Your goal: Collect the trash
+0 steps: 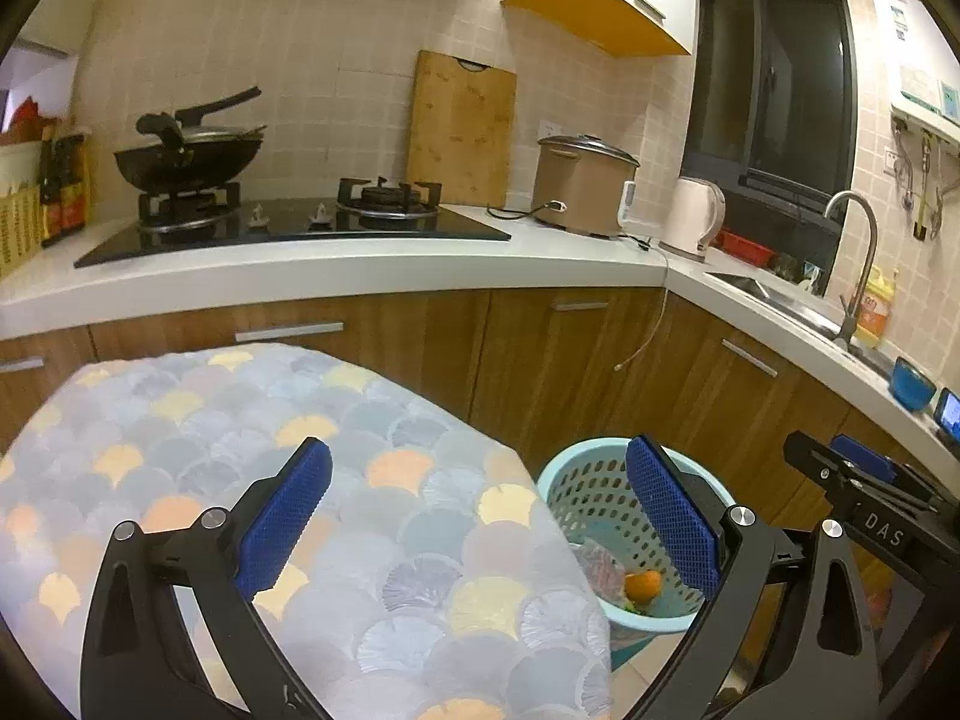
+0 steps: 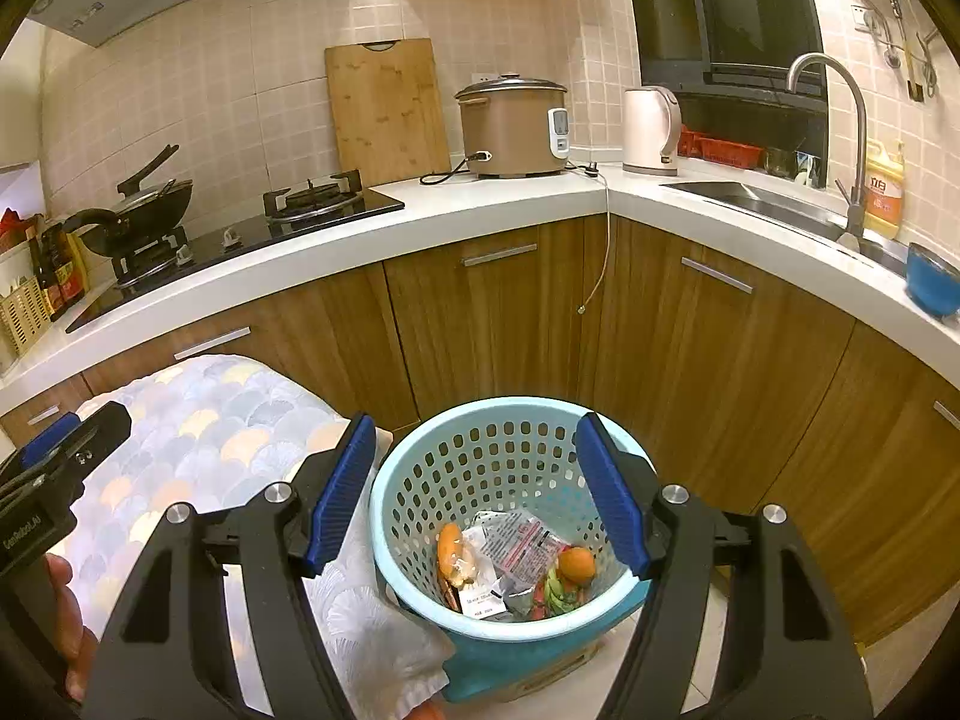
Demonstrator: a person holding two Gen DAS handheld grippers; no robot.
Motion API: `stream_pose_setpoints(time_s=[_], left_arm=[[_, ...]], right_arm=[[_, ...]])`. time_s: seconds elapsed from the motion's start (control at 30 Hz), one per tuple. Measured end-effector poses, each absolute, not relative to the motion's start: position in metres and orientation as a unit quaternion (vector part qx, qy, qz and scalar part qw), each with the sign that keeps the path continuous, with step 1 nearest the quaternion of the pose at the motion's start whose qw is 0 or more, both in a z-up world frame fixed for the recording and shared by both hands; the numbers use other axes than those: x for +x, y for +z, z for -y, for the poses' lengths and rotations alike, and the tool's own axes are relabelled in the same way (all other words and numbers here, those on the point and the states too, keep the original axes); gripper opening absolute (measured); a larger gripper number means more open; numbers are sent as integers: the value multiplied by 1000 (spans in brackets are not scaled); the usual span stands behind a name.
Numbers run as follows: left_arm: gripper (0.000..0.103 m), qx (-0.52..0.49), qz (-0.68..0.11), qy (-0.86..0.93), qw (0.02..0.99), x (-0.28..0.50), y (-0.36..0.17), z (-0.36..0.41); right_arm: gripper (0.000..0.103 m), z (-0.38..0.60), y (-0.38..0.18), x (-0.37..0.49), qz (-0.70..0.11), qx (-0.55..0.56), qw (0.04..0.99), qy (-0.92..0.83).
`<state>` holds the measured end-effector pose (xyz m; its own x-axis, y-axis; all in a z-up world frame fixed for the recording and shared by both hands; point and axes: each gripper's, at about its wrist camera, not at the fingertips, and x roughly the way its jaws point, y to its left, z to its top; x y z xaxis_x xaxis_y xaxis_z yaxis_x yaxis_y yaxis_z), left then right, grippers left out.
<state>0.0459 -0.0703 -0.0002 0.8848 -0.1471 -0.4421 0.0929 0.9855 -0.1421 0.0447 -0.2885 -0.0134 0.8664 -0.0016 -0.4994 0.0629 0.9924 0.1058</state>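
A light blue perforated basket (image 2: 504, 420) stands on the floor beside a table with a fan-pattern cloth (image 1: 240, 420). It holds trash: a clear plastic wrapper (image 2: 519, 540), orange peel (image 2: 577, 564), an orange scrap (image 2: 449, 543) and green bits. My right gripper (image 2: 480, 492) is open and empty, hovering over the basket's mouth. My left gripper (image 1: 480, 516) is open and empty above the table's right edge; the basket (image 1: 588, 480) shows between its fingers. The right gripper shows at the right in the left wrist view (image 1: 864, 480).
An L-shaped white counter (image 2: 510, 204) with wooden cabinets runs behind. On it are a gas hob with a wok (image 1: 186, 162), a cutting board (image 2: 387, 114), a rice cooker (image 2: 513, 126), a kettle (image 2: 651, 132), a sink with tap (image 2: 840, 120) and a blue bowl (image 2: 933, 282).
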Motion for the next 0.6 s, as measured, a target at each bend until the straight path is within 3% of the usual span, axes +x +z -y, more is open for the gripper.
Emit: stream_pose_setpoints(time_s=[0.6], left_arm=[[95, -43, -212, -44, 975, 32, -4, 69]], right_arm=[[67, 277, -14, 41, -256, 52, 965, -9]])
